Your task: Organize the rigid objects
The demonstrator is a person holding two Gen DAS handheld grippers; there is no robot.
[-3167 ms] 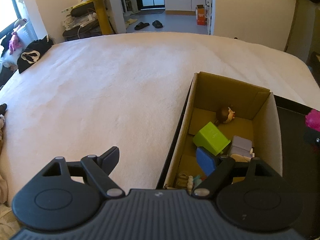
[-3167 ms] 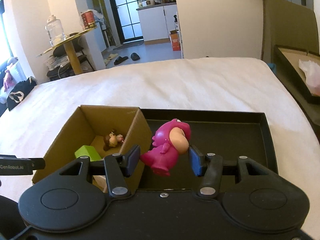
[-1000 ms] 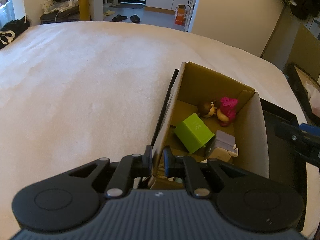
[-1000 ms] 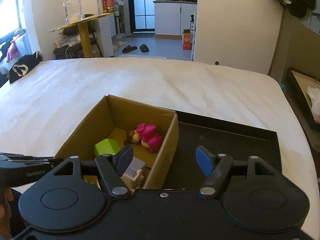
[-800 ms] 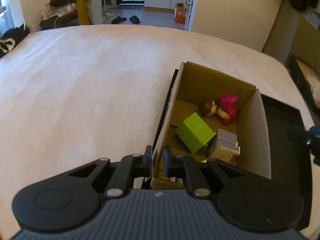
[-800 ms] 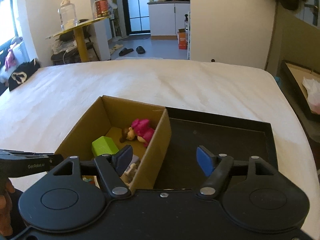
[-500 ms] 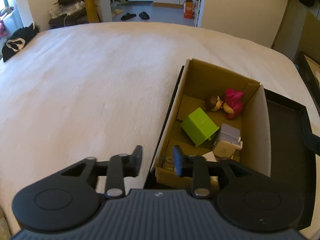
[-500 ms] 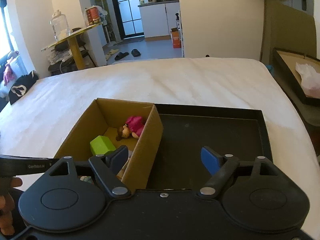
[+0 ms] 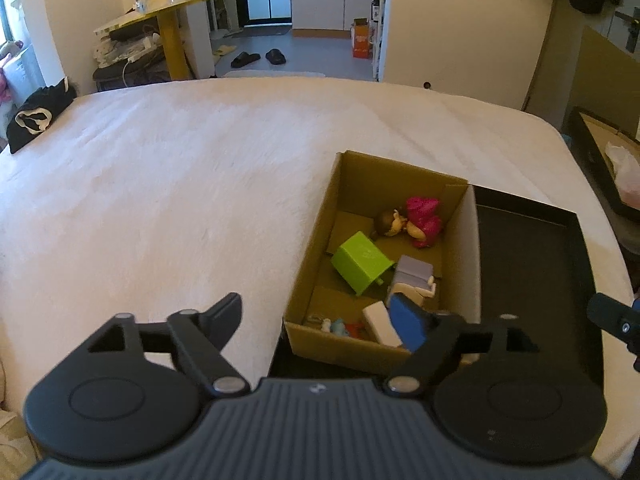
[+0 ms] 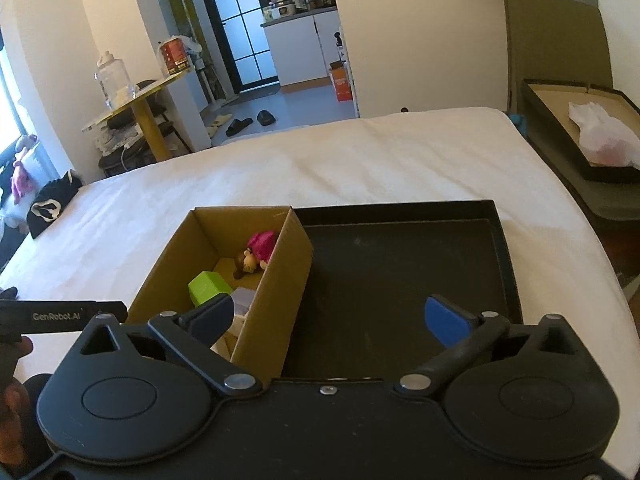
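An open cardboard box [image 9: 309,260] [image 10: 276,292] stands in the left part of a black tray [image 9: 532,276] [image 10: 400,264] on the white bed. In it lie a pink figure [image 9: 423,216] [image 10: 262,243], a brown-haired doll [image 9: 390,222], a green block [image 9: 362,262] [image 10: 208,286], a grey toy [image 9: 414,276] and small pieces at the near end. My left gripper [image 9: 320,320] is open and empty, held back above the box's near left corner. My right gripper [image 10: 330,320] is open and empty above the tray's near edge.
The white bed [image 9: 180,200] spreads left and beyond. A black garment [image 9: 38,118] lies at its far left edge. A second box with a plastic bag [image 10: 600,140] stands off the bed at the right. The other gripper's tip [image 9: 616,320] shows at the right.
My left gripper let go of the box's near left wall, opened wide and pulled back. The right gripper stayed open and drew back slightly. Earlier, the pink figure went from the right gripper into the box.
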